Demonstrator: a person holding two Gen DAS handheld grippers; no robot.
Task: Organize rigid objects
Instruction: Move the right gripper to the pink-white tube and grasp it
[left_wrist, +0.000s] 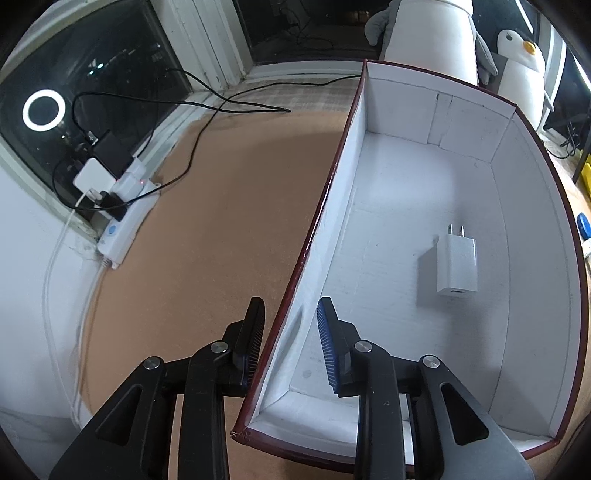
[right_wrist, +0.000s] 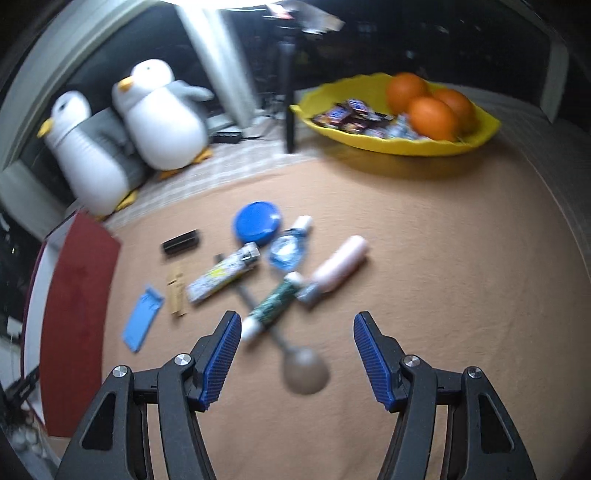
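A shallow box (left_wrist: 406, 173), white inside with a dark red rim, holds a white USB charger (left_wrist: 457, 266) lying flat. My left gripper (left_wrist: 291, 301) straddles the box's left wall near its front corner, one finger outside and one inside; a gap shows at the inner pad, so it is open. In the blurred right wrist view, my right gripper (right_wrist: 297, 315) hangs open above a pile on the tan cloth: a spoon (right_wrist: 304, 373), a green tube (right_wrist: 271, 306), a pink bottle (right_wrist: 340, 267), a lighter (right_wrist: 223, 273), a blue lid (right_wrist: 257, 222), a clear blue bottle (right_wrist: 290, 247).
A black block (right_wrist: 181, 242), a wooden clip (right_wrist: 177, 291) and a blue flat piece (right_wrist: 143, 318) lie left of the pile, beside the box's red wall (right_wrist: 77, 314). A yellow bowl (right_wrist: 399, 147) with oranges stands behind. Plush penguins (right_wrist: 162, 122), a power strip (left_wrist: 125, 221) and cables (left_wrist: 207, 122) line the window.
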